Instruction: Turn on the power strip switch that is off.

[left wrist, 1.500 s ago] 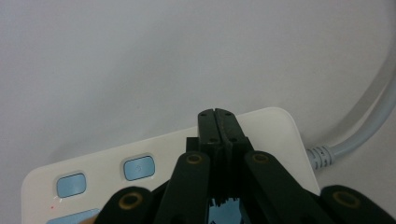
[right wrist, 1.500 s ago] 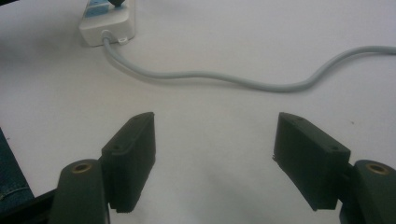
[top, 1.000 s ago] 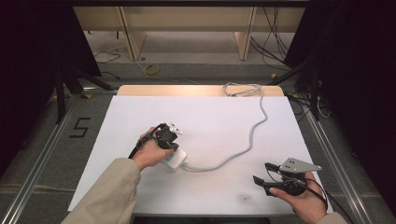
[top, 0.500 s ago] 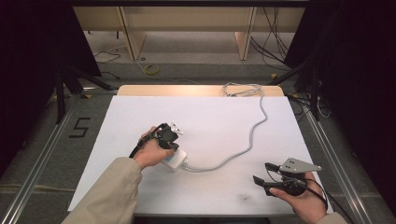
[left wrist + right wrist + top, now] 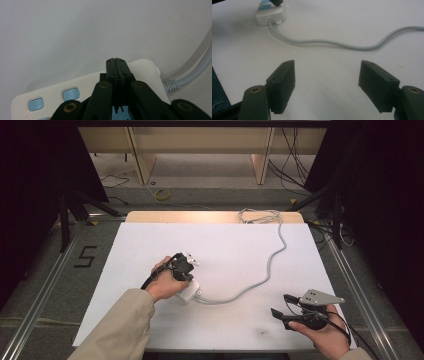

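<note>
Power strip (image 5: pixel 187 292) near desk (image 5: pixel 225 245) centre-left, long axis running toward the person; left tongs (image 5: pixel 117 62) closed, tips poised over its switches (image 5: pixel 71 94). Right tongs (image 5: pixel 327 85) wide, empty, well apart.

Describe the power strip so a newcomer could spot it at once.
On the white table, look under the left gripper, whose shut jaws rest on it. There lies the power strip: a cream block with pale blue switches, trailing a grey cable towards the table's far edge.
</note>
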Tool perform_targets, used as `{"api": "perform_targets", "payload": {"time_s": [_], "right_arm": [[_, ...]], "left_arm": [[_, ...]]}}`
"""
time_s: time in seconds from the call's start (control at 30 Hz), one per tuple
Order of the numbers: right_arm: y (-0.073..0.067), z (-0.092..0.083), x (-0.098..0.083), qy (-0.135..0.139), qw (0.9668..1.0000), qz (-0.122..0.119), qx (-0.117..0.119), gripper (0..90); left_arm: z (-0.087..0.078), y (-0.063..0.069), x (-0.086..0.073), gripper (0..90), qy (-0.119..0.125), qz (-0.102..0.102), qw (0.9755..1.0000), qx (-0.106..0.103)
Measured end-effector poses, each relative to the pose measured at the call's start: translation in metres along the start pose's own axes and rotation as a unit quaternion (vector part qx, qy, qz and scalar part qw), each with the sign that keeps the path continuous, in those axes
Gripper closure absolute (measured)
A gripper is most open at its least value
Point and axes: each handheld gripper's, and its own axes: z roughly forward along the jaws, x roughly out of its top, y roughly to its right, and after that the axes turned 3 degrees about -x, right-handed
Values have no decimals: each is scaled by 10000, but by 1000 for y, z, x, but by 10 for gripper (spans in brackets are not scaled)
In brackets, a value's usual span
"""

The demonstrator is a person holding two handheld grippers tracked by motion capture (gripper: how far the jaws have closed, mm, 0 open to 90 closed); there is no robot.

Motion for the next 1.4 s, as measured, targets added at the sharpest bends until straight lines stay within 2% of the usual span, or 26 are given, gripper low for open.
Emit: {"api": "perform_targets", "payload": {"time_s": [0.2,0.33,0.43,0.57,0.6,0.63,0.67,0.7,0.77,0.83,0.87,0.93,1.07,1.1,1.13,1.2,1.3,1.33,1.4], "right_arm": [[0,1,0,-7,10000,22,20,299],[0,1,0,-2,10000,15,18,299],[0,1,0,-26,10000,4,20,299],[0,1,0,-10,10000,12,16,299],[0,1,0,-11,10000,12,14,299],[0,1,0,-9,10000,10,17,299],[0,1,0,-26,10000,15,14,300],[1,1,0,-32,10000,17,14,299],[1,1,0,-31,10000,17,18,299],[0,1,0,-15,10000,6,24,300],[0,1,0,-8,10000,4,23,299],[0,1,0,-10,10000,8,20,299],[0,1,0,-15,10000,7,19,299],[0,1,0,-16,10000,8,20,299],[0,1,0,-14,10000,7,23,299],[0,1,0,-34,10000,12,20,299],[1,1,0,-22,10000,3,24,300],[0,1,0,-12,10000,6,26,299],[0,1,0,-8,10000,5,27,299]], "left_arm": [[-1,-4,-1,900,76,-178,9998,-60],[-2,-9,-5,900,-58,-44,9996,281],[-3,-11,-6,900,-12,-150,9997,189],[-3,-11,-6,900,-15,-73,9997,226],[-4,-11,-5,900,61,-139,9997,172],[-6,-11,-5,900,108,-217,9997,-19],[-6,-10,-4,900,127,-190,9997,-18],[-5,-8,-4,900,57,-66,9999,118],[-5,-8,-3,900,39,-76,9999,93],[-4,-8,-4,900,-79,5,9996,277],[-3,-9,-5,900,-108,16,9995,303],[-3,-11,-6,900,-29,-117,9997,221],[-5,-11,-6,900,-1,-82,9998,202],[-6,-10,-5,900,60,-126,9999,92],[-5,-8,-4,900,112,-124,9998,82],[-5,-6,-2,900,37,-26,9999,104],[-5,-6,-2,900,25,-66,9999,82],[-4,-6,-3,900,61,-133,9999,75],[-4,-5,-3,900,24,-88,9999,91]]}}
